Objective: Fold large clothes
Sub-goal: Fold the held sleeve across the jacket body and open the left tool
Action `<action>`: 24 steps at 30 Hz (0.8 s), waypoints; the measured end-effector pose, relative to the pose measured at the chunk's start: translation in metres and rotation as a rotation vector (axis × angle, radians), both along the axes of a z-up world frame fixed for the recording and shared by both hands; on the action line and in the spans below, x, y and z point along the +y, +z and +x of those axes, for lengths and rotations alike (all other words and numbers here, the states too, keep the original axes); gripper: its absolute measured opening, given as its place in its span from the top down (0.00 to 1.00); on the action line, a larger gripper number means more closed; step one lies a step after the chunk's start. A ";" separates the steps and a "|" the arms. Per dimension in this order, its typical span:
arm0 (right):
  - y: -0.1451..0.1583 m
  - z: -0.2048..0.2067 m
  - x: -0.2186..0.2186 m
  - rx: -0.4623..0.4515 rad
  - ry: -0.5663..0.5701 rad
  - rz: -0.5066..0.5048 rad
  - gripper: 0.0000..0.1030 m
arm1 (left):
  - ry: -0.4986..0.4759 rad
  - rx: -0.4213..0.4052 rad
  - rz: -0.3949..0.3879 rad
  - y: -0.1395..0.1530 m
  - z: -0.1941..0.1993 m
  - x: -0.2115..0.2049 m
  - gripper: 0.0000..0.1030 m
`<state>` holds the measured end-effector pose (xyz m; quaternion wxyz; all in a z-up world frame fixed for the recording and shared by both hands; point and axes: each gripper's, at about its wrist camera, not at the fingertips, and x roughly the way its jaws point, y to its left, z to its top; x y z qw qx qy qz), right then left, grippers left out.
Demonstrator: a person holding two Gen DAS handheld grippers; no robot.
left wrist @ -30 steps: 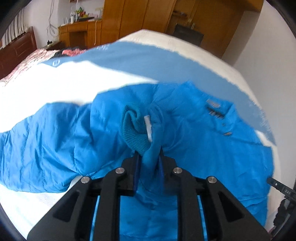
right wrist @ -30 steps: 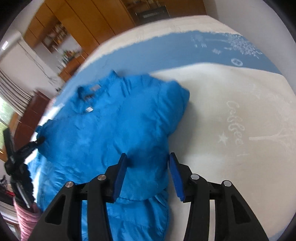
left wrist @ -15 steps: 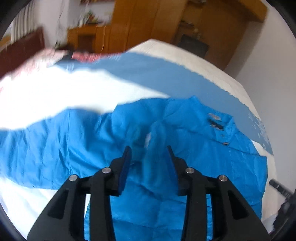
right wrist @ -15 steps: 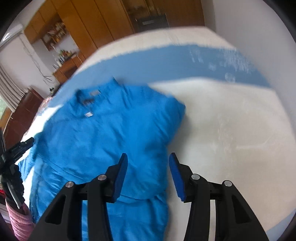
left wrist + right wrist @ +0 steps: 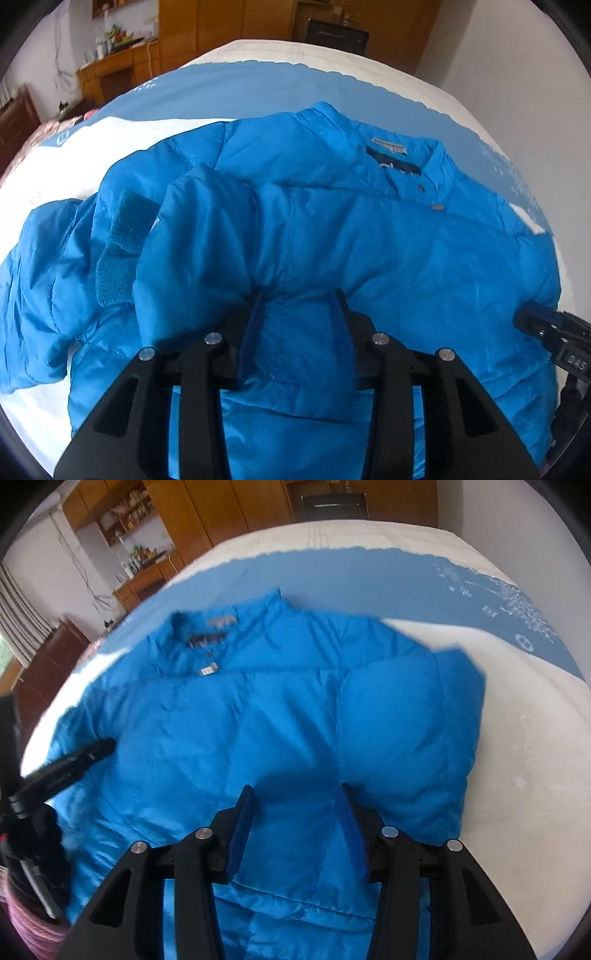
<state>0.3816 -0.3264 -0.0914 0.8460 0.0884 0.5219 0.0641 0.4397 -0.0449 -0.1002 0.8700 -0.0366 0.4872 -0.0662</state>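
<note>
Blue jacket (image 5: 388, 236) lies on bed (image 5: 517, 738), sleeves apparently folded in; we hold left gripper (image 5: 299, 317) and right gripper (image 5: 297, 806) open, empty above it; bottom fold remains.

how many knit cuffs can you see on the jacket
1. The cuff lies at the jacket's left side in the left wrist view, on the folded-in sleeve. The other cuff may be hidden under the fabric.
</note>
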 end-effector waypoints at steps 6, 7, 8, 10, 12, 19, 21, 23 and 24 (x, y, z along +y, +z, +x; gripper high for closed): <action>0.002 -0.006 0.003 -0.037 -0.004 -0.021 0.57 | 0.027 -0.001 0.014 0.005 -0.004 0.005 0.66; 0.008 -0.011 0.001 -0.061 -0.002 0.001 0.57 | 0.030 -0.012 0.026 0.011 -0.009 0.001 0.65; 0.013 -0.014 0.001 -0.077 0.004 0.010 0.57 | 0.009 -0.038 0.017 0.019 -0.016 -0.005 0.64; 0.025 -0.022 0.007 -0.115 0.017 -0.013 0.57 | -0.038 -0.082 0.039 0.029 -0.030 -0.020 0.61; 0.025 -0.025 0.014 -0.100 0.040 -0.004 0.57 | -0.066 -0.075 0.057 0.027 -0.034 -0.030 0.61; -0.002 -0.021 0.025 -0.042 0.063 -0.016 0.57 | -0.083 -0.019 0.040 -0.004 -0.025 -0.033 0.58; -0.001 -0.021 0.023 -0.042 0.062 -0.002 0.57 | -0.077 -0.020 0.044 -0.005 -0.026 -0.033 0.58; 0.003 -0.022 0.016 -0.048 0.059 0.037 0.56 | -0.071 -0.015 0.050 -0.001 -0.026 -0.033 0.58; 0.007 -0.024 0.012 -0.051 0.056 0.072 0.56 | -0.060 -0.010 0.049 0.004 -0.027 -0.030 0.57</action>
